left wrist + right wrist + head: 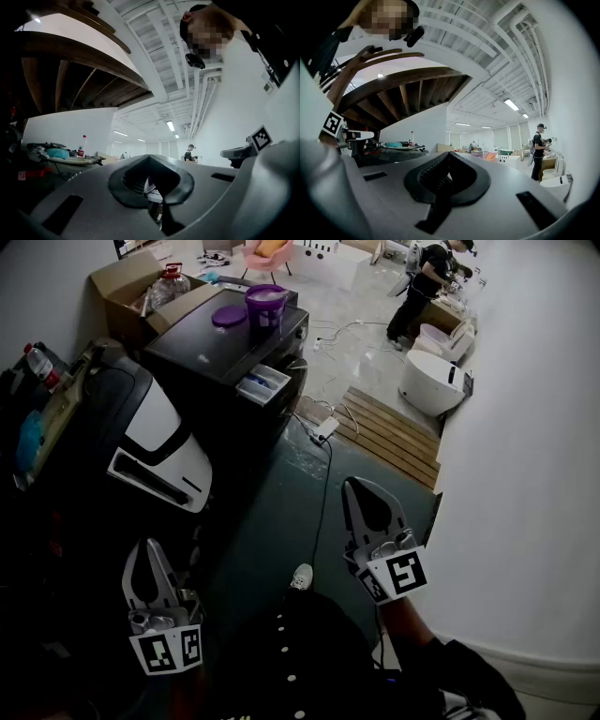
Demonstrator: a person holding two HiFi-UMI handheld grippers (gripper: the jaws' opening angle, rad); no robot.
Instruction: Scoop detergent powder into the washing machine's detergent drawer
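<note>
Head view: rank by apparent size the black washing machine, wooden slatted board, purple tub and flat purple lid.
1. black washing machine
2. wooden slatted board
3. purple tub
4. flat purple lid, nearly as wide as the tub but flatter

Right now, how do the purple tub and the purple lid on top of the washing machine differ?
The purple tub stands upright and rises off the top, while the purple lid lies flat as a low disc. The tub is open and shows a pale inside, whereas the lid shows one solid purple face. In the head view the tub sits to the right of the lid. Both are purple and rest on top of the black washing machine.
</note>
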